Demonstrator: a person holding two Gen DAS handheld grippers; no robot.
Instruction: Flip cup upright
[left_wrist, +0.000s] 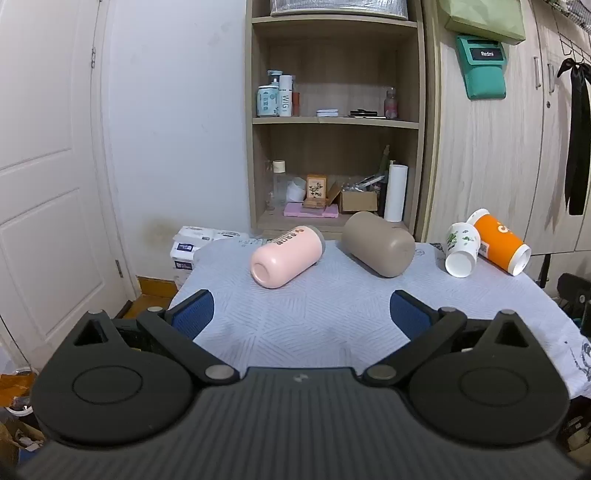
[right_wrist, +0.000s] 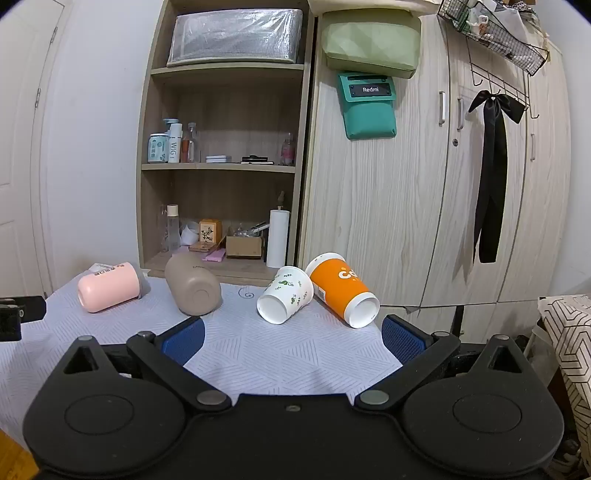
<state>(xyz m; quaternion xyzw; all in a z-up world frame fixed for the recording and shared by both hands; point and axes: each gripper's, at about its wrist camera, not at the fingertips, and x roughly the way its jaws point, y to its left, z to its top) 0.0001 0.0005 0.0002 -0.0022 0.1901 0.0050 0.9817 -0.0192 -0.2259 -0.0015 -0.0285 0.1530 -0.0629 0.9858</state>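
Several cups lie on their sides on a table with a pale patterned cloth (left_wrist: 295, 317). From left to right they are a pink cup (left_wrist: 286, 256) (right_wrist: 109, 287), a taupe cup (left_wrist: 378, 243) (right_wrist: 192, 286), a white cup with green leaf print (left_wrist: 461, 249) (right_wrist: 286, 295) and an orange paper cup (left_wrist: 498, 242) (right_wrist: 341, 288). My left gripper (left_wrist: 301, 314) is open and empty, short of the pink and taupe cups. My right gripper (right_wrist: 291, 339) is open and empty, just short of the white and orange cups.
A wooden shelf unit (left_wrist: 334, 118) with bottles and boxes stands behind the table, next to a wardrobe (right_wrist: 424, 184). A white door (left_wrist: 48, 184) is at the left. Tissue packs (left_wrist: 192, 243) sit past the table's left rear corner. The left gripper's body (right_wrist: 14, 314) shows at the right view's left edge.
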